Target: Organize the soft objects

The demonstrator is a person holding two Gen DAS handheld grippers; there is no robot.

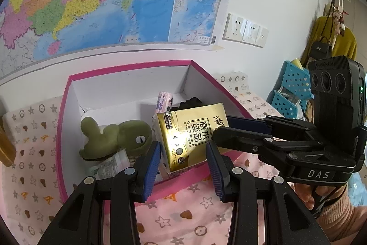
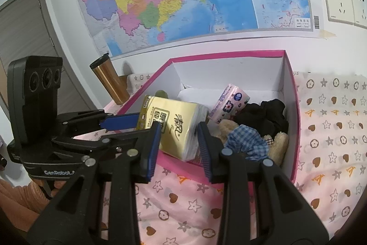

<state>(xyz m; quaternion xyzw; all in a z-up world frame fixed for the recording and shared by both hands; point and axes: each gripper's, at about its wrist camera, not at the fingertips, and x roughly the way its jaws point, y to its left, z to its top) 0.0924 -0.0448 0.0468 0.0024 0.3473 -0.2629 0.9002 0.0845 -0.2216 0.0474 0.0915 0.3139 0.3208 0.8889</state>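
Nearest to me, both grippers sit low over the pink star-and-heart cloth [image 2: 195, 206] in front of the box. The left gripper [image 1: 183, 162] has its blue pads parted to a middling gap with nothing between them; the gold tissue pack only shows beyond, through the gap. The right gripper [image 2: 177, 148] reads differently: from its own camera the gold tissue pack [image 2: 176, 128] fills the space between its pads, and from the other side one blue finger lies along the pack's end, so it looks to be pinching the pack. That pack leans tilted over the near rim of the pink box [image 1: 68, 93], partly inside, not yet settled flat. Behind it the box already holds a good deal: a green plush dinosaur [image 1: 117, 137] on the left, a pink patterned tissue packet [image 2: 229, 105] propped in the middle, a blue checked cloth [image 2: 247, 144] over a tan plush toy [image 2: 278, 146], and something black and crumpled [image 2: 266, 116] toward the back. I'd judge the sorting nearly done, with this pack the last piece to drop in; no other soft things lie loose on the cloth that I can see.
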